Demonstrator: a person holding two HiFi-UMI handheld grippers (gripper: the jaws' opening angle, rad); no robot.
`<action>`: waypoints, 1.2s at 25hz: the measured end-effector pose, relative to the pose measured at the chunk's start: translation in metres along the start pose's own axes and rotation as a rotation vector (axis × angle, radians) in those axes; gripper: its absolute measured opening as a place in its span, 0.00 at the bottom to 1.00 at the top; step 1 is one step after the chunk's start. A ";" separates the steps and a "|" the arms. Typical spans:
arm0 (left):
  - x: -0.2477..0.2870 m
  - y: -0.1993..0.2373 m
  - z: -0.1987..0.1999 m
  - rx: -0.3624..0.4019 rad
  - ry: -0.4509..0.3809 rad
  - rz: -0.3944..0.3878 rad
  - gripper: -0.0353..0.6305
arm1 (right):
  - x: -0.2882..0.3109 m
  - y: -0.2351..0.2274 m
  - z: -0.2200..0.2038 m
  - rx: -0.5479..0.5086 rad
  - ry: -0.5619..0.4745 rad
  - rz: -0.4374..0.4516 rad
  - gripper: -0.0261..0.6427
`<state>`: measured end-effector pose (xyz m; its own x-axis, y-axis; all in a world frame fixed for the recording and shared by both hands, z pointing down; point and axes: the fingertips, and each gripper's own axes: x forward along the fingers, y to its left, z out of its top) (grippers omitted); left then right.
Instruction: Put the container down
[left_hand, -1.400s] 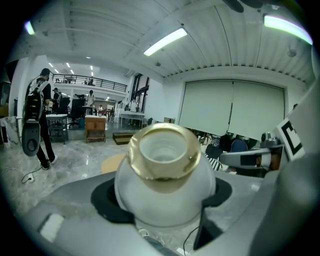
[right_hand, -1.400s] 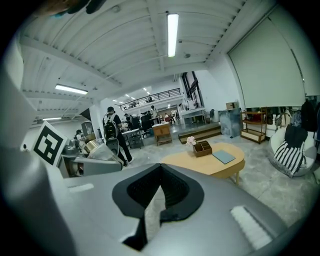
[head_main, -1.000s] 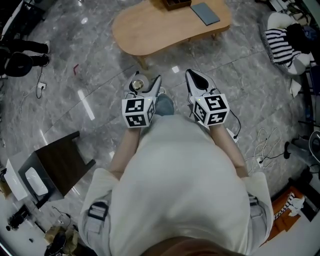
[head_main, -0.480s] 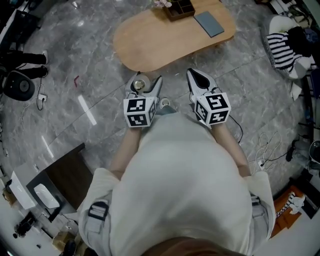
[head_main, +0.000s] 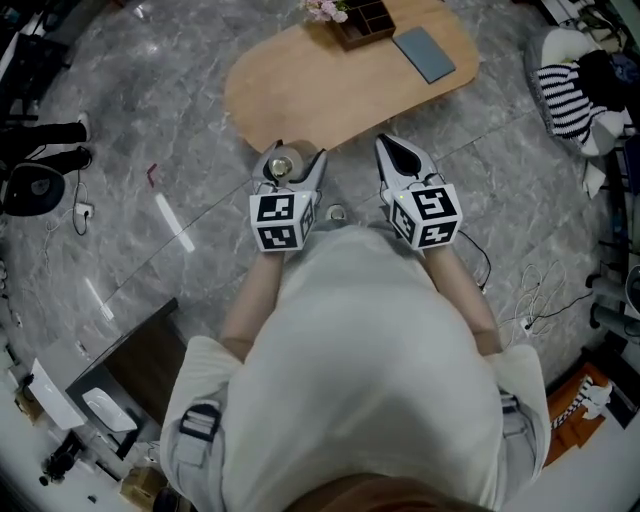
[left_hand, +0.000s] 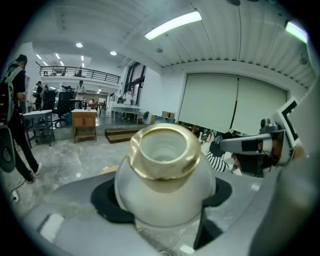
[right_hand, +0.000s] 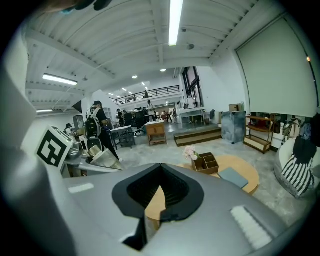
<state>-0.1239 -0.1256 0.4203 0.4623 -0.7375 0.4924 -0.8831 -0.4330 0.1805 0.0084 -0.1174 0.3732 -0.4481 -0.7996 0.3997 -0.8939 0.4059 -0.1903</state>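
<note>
A round white container (head_main: 279, 167) with a gold rim sits between the jaws of my left gripper (head_main: 287, 166), held above the marble floor just short of the wooden table (head_main: 330, 90). In the left gripper view the container (left_hand: 162, 175) fills the centre, mouth facing the camera, with the left gripper (left_hand: 162, 202) shut on its body. My right gripper (head_main: 396, 152) hangs beside it, level with the left. In its own view the right gripper (right_hand: 159, 195) is shut with nothing between its jaws, and the table (right_hand: 235, 175) lies beyond it.
On the table stand a wooden organiser box (head_main: 364, 17), pink flowers (head_main: 324, 10) and a grey-blue pad (head_main: 424, 53). A striped cushion (head_main: 563, 85) lies at right, cables (head_main: 545, 290) trail on the floor, and a dark side table (head_main: 135, 375) stands at lower left.
The person has stepped toward the table, which now lies closer to both grippers. The grippers keep the same pose, and the container stays held in the left one.
</note>
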 end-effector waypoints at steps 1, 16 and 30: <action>0.005 0.003 0.000 -0.001 0.004 0.001 0.58 | 0.003 -0.001 0.000 0.000 0.005 -0.003 0.04; 0.098 0.035 -0.033 -0.071 0.071 0.069 0.58 | 0.058 -0.053 -0.024 0.011 0.105 0.024 0.04; 0.237 0.058 -0.083 -0.090 0.161 0.149 0.58 | 0.139 -0.130 -0.071 0.020 0.227 0.098 0.04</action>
<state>-0.0724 -0.2824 0.6180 0.3138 -0.6947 0.6472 -0.9476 -0.2720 0.1675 0.0627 -0.2499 0.5168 -0.5208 -0.6360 0.5694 -0.8474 0.4657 -0.2549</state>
